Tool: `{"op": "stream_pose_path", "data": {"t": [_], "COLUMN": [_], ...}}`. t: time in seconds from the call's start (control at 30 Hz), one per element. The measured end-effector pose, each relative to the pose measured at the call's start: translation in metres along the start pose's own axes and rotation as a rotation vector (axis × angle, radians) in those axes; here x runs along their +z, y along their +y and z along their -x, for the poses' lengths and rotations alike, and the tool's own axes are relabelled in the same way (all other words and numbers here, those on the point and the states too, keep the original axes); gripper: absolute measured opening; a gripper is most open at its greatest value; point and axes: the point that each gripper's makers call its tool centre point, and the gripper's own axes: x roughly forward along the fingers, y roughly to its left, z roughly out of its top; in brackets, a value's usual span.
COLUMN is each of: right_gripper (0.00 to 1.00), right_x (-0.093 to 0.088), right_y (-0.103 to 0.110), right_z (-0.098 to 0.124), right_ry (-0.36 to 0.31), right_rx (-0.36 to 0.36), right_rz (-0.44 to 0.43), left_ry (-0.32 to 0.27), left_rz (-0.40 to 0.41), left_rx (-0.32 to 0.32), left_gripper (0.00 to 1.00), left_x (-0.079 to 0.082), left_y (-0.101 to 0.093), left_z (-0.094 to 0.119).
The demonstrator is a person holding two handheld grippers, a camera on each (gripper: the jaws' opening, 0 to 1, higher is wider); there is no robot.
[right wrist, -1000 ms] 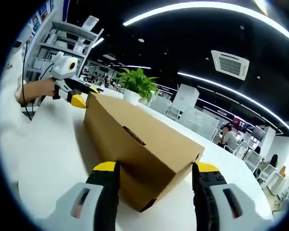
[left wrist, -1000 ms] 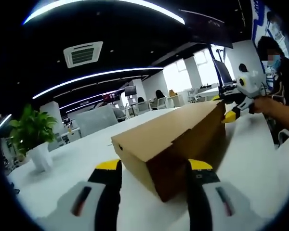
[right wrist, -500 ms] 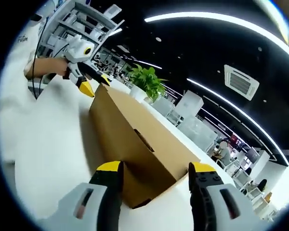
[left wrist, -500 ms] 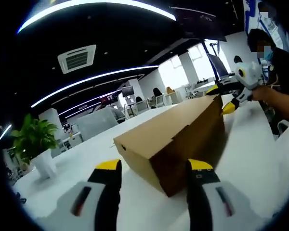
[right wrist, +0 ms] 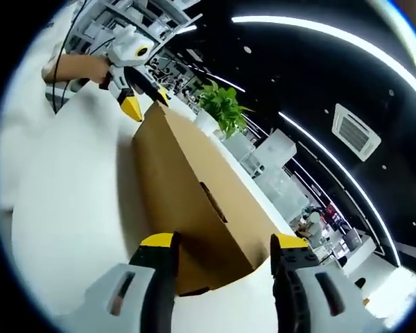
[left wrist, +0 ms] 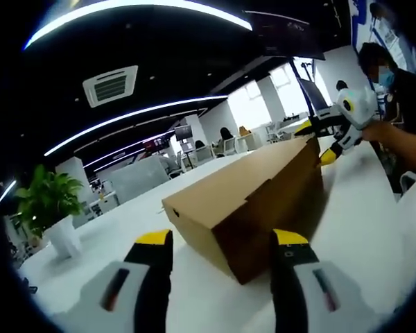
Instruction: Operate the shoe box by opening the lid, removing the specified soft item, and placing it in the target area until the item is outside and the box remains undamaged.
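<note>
Shoe box: I see the brown cardboard shoe box (left wrist: 253,205) lying lid-down-shut on the white table (left wrist: 360,208), between my two grippers.
Left gripper: my left gripper (left wrist: 222,239) has its jaws apart, straddling one end corner of the box (right wrist: 187,201).
Right gripper: my right gripper (right wrist: 222,241) has its jaws spread at the opposite end.
Surroundings: a potted plant (left wrist: 48,205) stands on the table well beyond the box.
</note>
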Motion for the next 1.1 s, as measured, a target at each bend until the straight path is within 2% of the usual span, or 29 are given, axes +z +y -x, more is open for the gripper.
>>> {"op": "stream_pose_path", "data": {"t": [0.27,0.33,0.47,0.5,0.6,0.7,0.8,0.87,1.0,1.1], "right_gripper": [0.48,0.48,0.48,0.48,0.48,0.48,0.48,0.48,0.44,0.44], "right_x": [0.001,0.001,0.0,-0.001,-0.001,-0.001,-0.001,0.001,0.001,0.0], "right_y": [0.005,0.005,0.005,0.005,0.004,0.004,0.004,0.004,0.008,0.008], "right_z": [0.0,0.001,0.001,0.001,0.001,0.002,0.003,0.003,0.003,0.004], "right_ry": [0.018,0.018,0.015,0.015,0.016,0.014,0.021,0.023,0.023,0.014], "right_rx": [0.037,0.035,0.032,0.031,0.027,0.022,0.019,0.017,0.009,0.011], "right_rz": [0.062,0.065,0.067,0.066,0.062,0.068,0.1,0.144,0.17,0.18], "left_ry": [-0.001,-0.005,0.016,0.015,0.001,-0.032,-0.013,-0.003,-0.036,-0.009], "left_rz": [0.008,-0.017,-0.187,-0.211,-0.192,-0.268,-0.437,-0.508,-0.551,-0.599], "left_rx": [0.002,0.0,0.041,0.021,0.011,0.036,0.089,0.079,0.055,0.058], "left_gripper": [0.57,0.57,0.57,0.56,0.57,0.57,0.54,0.54,0.54,0.54], "left_x": [-0.001,0.001,-0.002,-0.003,-0.001,0.009,0.015,0.016,0.02,0.017], "left_y": [0.0,-0.002,0.004,0.001,0.0,0.003,0.006,0.0,-0.012,-0.012], "left_z": [-0.001,0.0,0.001,0.0,0.003,0.006,0.009,0.008,0.009,0.005]}}
